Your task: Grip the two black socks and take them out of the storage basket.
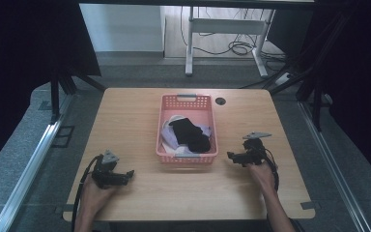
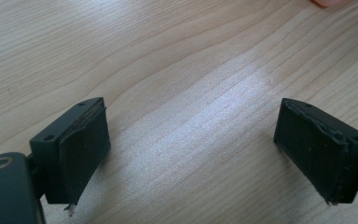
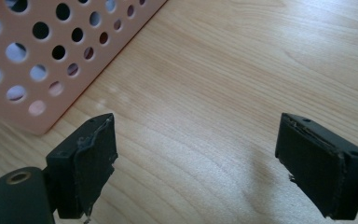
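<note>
Both grippers' jaws stand wide apart, gripping nothing, over bare table. The left gripper rests near the pink basket's left front corner, the right gripper just beside its right front. I'd judge the next reach should drop onto the black garment, which lies atop pale clothes in the basket, its long axis running diagonally from far-left to near-right.

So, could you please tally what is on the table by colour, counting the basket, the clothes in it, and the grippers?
Pink: 1, the basket.
Black cloth: 1.
Pale lilac or white cloth: 1 bundle; separate pieces cannot be told.
Black grippers: 2, left gripper, right gripper.
Total: 5.
</note>
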`<state>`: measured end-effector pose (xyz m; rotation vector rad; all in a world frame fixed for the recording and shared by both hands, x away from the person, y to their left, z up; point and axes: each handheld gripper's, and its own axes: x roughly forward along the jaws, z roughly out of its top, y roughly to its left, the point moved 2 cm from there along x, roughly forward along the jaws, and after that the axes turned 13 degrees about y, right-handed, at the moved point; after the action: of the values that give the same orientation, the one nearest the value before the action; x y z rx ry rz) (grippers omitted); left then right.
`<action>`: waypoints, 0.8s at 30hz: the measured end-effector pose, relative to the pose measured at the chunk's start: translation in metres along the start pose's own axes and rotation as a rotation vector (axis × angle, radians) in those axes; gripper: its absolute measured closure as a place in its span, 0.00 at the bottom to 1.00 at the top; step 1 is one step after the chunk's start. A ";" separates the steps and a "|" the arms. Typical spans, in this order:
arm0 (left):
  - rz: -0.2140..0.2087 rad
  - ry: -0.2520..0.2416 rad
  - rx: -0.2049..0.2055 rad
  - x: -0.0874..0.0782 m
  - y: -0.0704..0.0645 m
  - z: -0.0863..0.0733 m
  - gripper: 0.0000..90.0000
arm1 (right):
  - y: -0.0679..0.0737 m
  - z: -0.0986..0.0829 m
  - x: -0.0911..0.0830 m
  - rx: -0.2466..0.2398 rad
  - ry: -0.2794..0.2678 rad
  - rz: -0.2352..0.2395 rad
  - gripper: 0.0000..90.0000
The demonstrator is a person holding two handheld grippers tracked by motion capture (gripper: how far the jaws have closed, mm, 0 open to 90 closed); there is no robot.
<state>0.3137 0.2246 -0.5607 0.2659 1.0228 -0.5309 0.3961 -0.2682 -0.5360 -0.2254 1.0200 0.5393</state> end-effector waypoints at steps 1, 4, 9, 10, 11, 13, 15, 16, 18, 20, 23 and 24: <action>-0.004 -0.001 0.003 0.000 0.000 0.000 0.11 | -0.001 0.000 0.000 -0.004 0.004 -0.005 0.14; -0.005 -0.002 0.005 0.000 0.001 0.000 0.12 | -0.003 -0.001 0.001 -0.001 0.003 -0.001 0.14; 0.003 -0.004 -0.001 0.001 0.001 0.003 0.14 | -0.004 -0.001 -0.002 0.013 -0.015 -0.001 0.14; 0.005 -0.005 -0.004 0.001 0.001 0.003 0.14 | -0.004 -0.001 -0.002 0.013 -0.015 -0.001 0.14; 0.011 -0.006 -0.017 0.001 0.000 0.003 0.14 | -0.004 -0.001 -0.003 0.013 -0.016 0.000 0.14; 0.014 -0.007 -0.023 0.001 -0.001 0.002 0.14 | -0.005 -0.002 -0.003 0.014 -0.015 0.000 0.14; 0.016 -0.007 -0.027 0.001 -0.001 0.002 0.14 | -0.006 -0.002 -0.003 0.021 -0.016 0.003 0.14; 0.016 -0.007 -0.027 0.001 -0.001 0.002 0.14 | -0.007 -0.002 -0.003 0.021 -0.013 0.003 0.14; 0.016 -0.007 -0.027 0.001 -0.001 0.002 0.14 | -0.007 -0.002 -0.003 0.020 -0.010 0.003 0.14; 0.016 -0.007 -0.027 0.001 -0.001 0.002 0.14 | -0.007 -0.002 -0.002 0.022 -0.006 0.016 0.14; 0.016 -0.007 -0.027 0.001 -0.001 0.002 0.14 | -0.006 -0.002 0.000 0.029 -0.004 0.026 0.14; 0.016 -0.007 -0.027 0.001 -0.001 0.002 0.14 | -0.005 -0.001 -0.001 0.029 -0.002 0.027 0.14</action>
<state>0.3145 0.2226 -0.5604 0.2480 1.0194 -0.5030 0.3980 -0.2734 -0.5364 -0.1860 1.0297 0.5486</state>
